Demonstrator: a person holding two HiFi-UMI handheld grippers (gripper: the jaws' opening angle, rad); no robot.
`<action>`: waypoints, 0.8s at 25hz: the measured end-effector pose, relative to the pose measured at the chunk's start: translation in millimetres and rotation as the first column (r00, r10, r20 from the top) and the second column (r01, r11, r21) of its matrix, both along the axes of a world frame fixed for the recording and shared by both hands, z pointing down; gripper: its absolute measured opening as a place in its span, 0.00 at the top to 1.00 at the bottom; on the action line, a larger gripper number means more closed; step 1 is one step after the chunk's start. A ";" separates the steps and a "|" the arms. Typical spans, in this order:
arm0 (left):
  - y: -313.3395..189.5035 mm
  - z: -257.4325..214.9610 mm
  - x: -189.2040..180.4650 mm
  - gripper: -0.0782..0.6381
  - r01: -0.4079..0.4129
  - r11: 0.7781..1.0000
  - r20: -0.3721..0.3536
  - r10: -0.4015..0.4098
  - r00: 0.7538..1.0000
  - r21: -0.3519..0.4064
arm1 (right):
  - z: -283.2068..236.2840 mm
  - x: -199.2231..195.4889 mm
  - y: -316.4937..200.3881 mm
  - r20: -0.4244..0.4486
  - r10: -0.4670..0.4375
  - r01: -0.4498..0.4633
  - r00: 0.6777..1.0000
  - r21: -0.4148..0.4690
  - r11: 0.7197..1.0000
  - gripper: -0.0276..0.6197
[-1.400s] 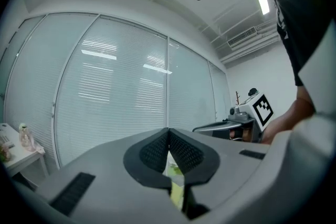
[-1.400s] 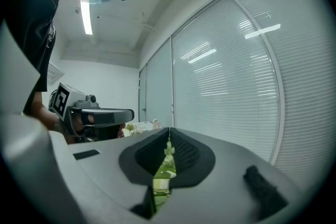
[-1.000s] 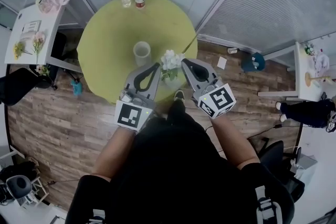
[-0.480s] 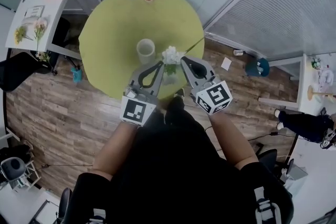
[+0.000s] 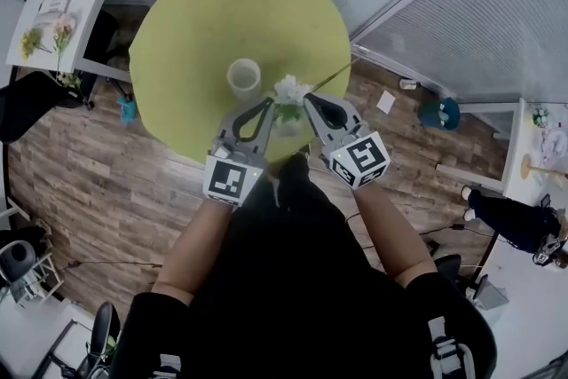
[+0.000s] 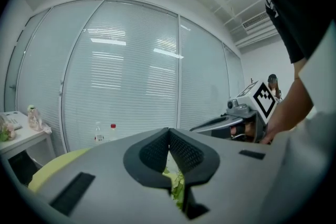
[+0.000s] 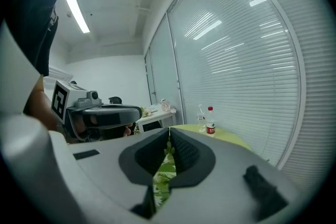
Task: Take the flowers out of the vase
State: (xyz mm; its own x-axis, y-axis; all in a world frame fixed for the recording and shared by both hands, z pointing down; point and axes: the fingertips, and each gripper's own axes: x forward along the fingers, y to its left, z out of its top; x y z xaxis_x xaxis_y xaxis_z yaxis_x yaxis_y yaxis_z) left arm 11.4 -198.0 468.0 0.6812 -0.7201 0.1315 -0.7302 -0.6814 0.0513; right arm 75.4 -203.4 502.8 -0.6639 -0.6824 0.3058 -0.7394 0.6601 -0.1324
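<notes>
The flowers (image 5: 289, 90) were clear of the vase (image 5: 243, 77). The vase stood on the green tabletop (image 5: 195, 31) with an empty-looking mouth, just left of the bunch and not touching it.

The bunch sat directly between the two tools, above the near edge of the tabletop. The left tool (image 5: 267, 106) met it from the left and the right tool (image 5: 309, 100) from the right, the two about equally near.

- **Right tool:** clenched, with a green leaf running down the slit between its pads.
- **Left tool:** likewise closed at the tips, with foliage showing in the gap just below them, so it appeared to pinch the greenery as well.

The white blooms sat above both tips, so the long axis of the bunch was probably near upright. Whether its lower end touched the tabletop could not be determined.

The coming move probably called for setting the bunch down beside the vase, not back over its mouth.
</notes>
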 end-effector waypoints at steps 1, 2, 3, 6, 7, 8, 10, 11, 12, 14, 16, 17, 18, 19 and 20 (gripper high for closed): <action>-0.9 4.0 1.7 0.87 0.004 1.000 0.000 -0.004 1.000 -0.007 | 3.7 0.7 -0.6 -0.002 -0.007 0.007 1.000 -0.004 1.000 0.93; -1.8 7.6 3.7 0.87 0.007 1.000 0.000 -0.007 1.000 -0.011 | 7.2 1.7 -1.3 -0.005 -0.013 0.013 1.000 -0.008 1.000 0.93; -3.0 10.9 5.6 0.87 0.010 1.000 0.001 -0.010 1.000 -0.014 | 10.7 2.8 -2.2 -0.008 -0.019 0.019 1.000 -0.012 1.000 0.93; -8.3 21.7 9.6 0.87 0.022 1.000 0.008 -0.022 1.000 -0.022 | 22.3 5.8 -7.0 -0.015 -0.035 0.035 0.999 -0.028 0.999 0.93; -10.3 26.3 10.6 0.87 0.027 0.999 0.011 -0.027 1.000 -0.028 | 26.9 6.6 -9.0 -0.016 -0.041 0.040 0.999 -0.034 0.999 0.93; -12.1 31.5 11.6 0.87 0.032 0.999 0.014 -0.031 0.999 -0.034 | 31.7 7.3 -11.1 -0.018 -0.048 0.047 0.999 -0.039 0.998 0.93; -15.7 42.7 13.6 0.87 0.040 0.998 0.026 -0.039 0.999 -0.048 | 41.7 8.5 -15.7 -0.023 -0.063 0.062 0.998 -0.046 0.997 0.93; -18.0 47.3 15.0 0.87 0.046 0.998 0.028 -0.045 0.999 -0.053 | 46.9 9.3 -18.1 -0.027 -0.071 0.070 0.997 -0.050 0.996 0.93; -20.5 51.6 16.4 0.87 0.053 0.997 0.028 -0.052 0.998 -0.058 | 52.3 10.2 -20.7 -0.031 -0.079 0.078 0.996 -0.053 0.996 0.93; -24.5 60.9 19.3 0.87 0.066 0.995 0.033 -0.064 0.997 -0.077 | 63.4 11.4 -25.7 -0.040 -0.097 0.094 0.995 -0.060 0.994 0.93; -27.0 69.9 22.5 0.87 0.075 0.993 0.045 -0.071 0.996 -0.096 | 74.2 12.1 -29.9 -0.044 -0.115 0.112 0.992 -0.071 0.991 0.93; -28.0 73.9 24.3 0.87 0.079 0.992 0.051 -0.074 0.996 -0.103 | 79.3 12.6 -31.6 -0.045 -0.124 0.120 0.991 -0.076 0.990 0.93; -29.2 77.8 26.2 0.87 0.083 0.991 0.057 -0.077 0.995 -0.107 | 84.3 13.5 -33.4 -0.047 -0.133 0.129 0.990 -0.081 0.988 0.93; -30.7 81.7 28.1 0.87 0.087 0.990 0.062 -0.081 0.995 -0.112 | 89.2 14.8 -35.5 -0.049 -0.140 0.136 0.989 -0.086 0.987 0.93; -32.6 85.7 29.7 0.87 0.093 0.989 0.066 -0.085 0.994 -0.116 | 94.1 16.3 -37.8 -0.052 -0.147 0.142 0.988 -0.091 0.986 0.93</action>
